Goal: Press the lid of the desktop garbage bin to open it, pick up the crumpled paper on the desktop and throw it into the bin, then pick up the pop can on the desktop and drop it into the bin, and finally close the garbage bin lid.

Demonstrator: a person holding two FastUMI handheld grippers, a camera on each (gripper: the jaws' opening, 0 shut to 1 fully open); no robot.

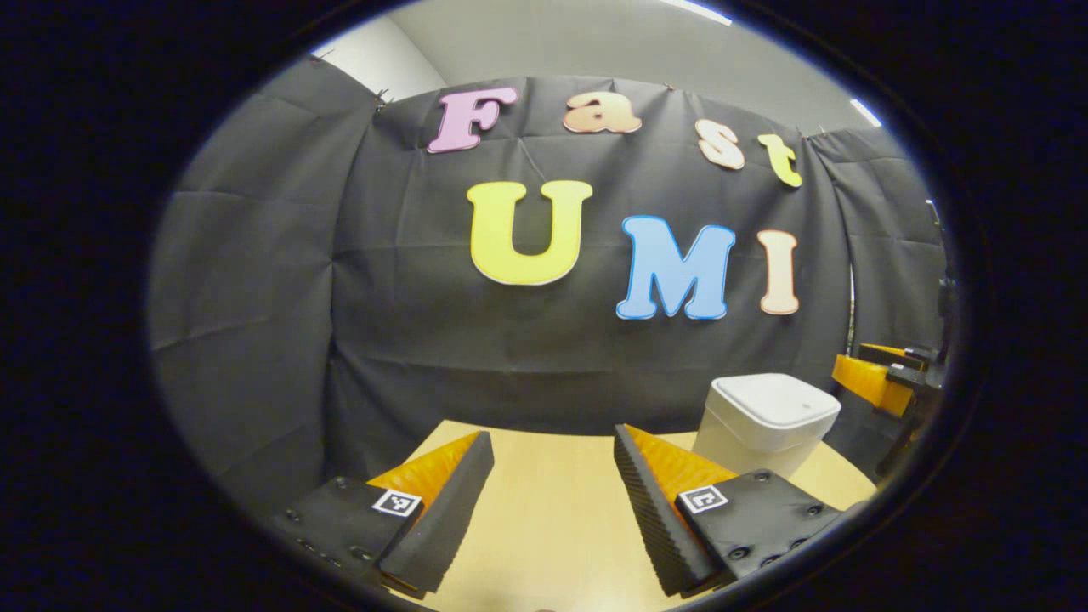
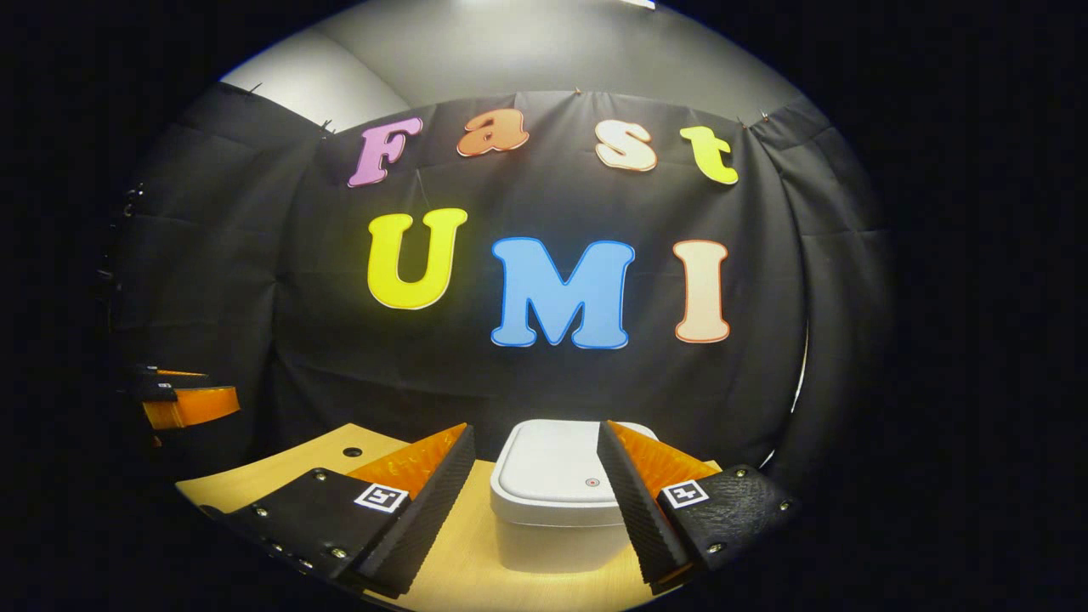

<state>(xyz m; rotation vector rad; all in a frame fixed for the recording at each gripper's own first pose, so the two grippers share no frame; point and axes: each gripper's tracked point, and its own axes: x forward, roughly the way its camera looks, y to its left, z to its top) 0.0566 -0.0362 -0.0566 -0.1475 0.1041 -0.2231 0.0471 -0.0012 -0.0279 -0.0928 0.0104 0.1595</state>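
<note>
My right tool hovering released before the white square plastic bin, its lid lying closed, bin standing on the pale wooden surface, my left tool hanging released, bin sitting right of it.

Left claw fingers spread wide, nothing between them. Right claw likewise spread, held level, gripping nothing.
</note>
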